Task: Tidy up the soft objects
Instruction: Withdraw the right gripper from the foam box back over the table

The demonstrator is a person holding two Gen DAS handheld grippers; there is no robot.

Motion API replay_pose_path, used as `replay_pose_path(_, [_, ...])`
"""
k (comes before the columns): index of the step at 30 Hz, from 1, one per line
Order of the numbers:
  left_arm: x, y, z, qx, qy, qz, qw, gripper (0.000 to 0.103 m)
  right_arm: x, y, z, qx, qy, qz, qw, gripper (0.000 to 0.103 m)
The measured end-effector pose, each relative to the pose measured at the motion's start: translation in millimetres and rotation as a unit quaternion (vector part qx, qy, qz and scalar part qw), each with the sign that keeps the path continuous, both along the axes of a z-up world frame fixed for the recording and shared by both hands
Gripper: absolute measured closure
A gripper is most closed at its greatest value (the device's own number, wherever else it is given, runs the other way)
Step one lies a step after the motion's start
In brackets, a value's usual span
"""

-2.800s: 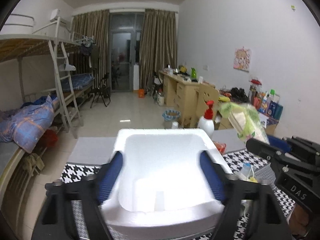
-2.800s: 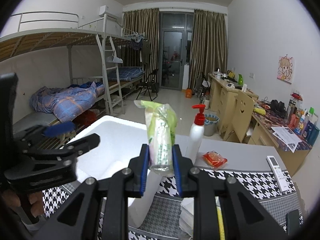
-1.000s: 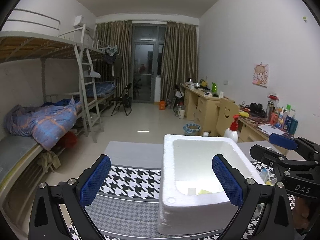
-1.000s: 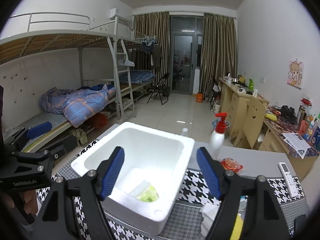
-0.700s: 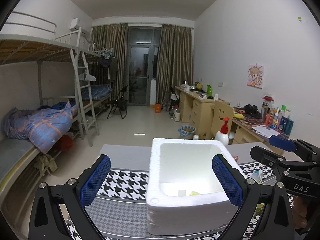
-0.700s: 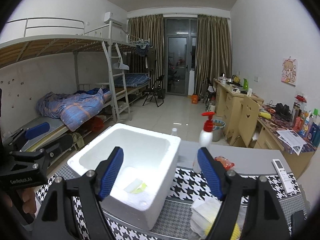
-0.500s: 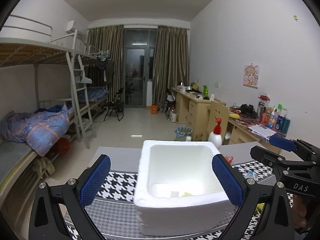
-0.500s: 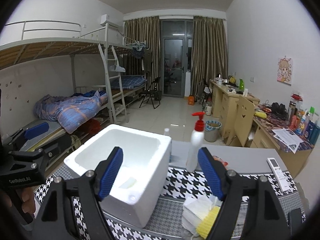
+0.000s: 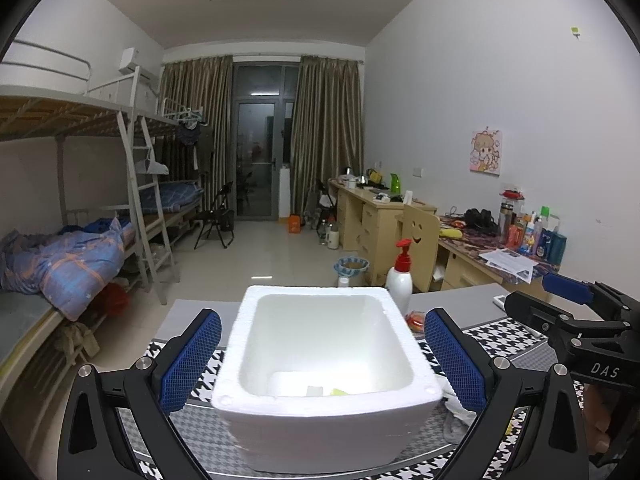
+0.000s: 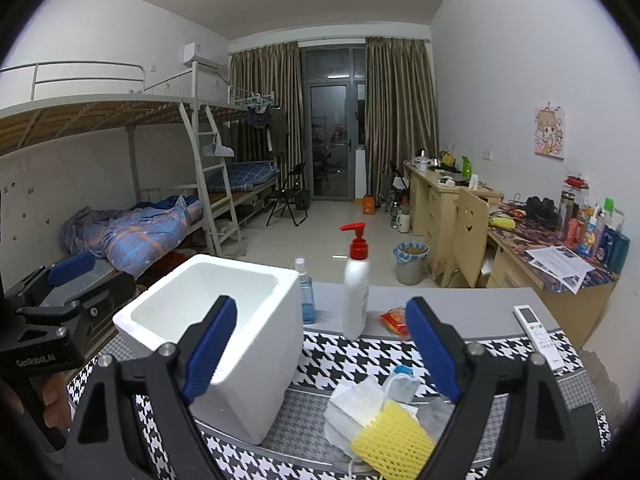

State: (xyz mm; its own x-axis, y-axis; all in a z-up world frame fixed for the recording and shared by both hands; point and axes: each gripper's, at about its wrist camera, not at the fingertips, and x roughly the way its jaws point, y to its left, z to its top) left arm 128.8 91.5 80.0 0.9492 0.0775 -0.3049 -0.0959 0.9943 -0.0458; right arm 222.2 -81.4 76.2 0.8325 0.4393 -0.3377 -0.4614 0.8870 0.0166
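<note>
A white foam box (image 9: 326,376) stands on the houndstooth cloth, and it also shows in the right wrist view (image 10: 224,332). A green-and-white packet (image 9: 320,390) lies at its bottom. My left gripper (image 9: 322,360) is open and empty, its fingers either side of the box, just in front of it. My right gripper (image 10: 320,352) is open and empty, to the right of the box. Below it lie a yellow foam net (image 10: 394,442), white face masks (image 10: 354,404) and a small packet with a blue corner (image 10: 401,386).
A white pump bottle with a red top (image 10: 356,284), a small blue spray bottle (image 10: 306,296), a red snack packet (image 10: 394,318) and a remote control (image 10: 536,330) stand on the table (image 10: 460,304) behind. Beds are at the left, desks at the right.
My right gripper let the green packet go into the box and opened. Both grippers have drawn back, and the right one has swung right toward the pile of soft things.
</note>
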Motion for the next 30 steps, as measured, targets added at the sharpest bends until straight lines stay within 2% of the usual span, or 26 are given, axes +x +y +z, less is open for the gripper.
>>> replay_pose_path(30, [0.8, -59.2, -1.8, 0.015, 0.008, -0.056, 0.9983, 0.001, -16.7, -72.0, -6.7, 0.009, -0.015, -0.05, 0.999, 0.01])
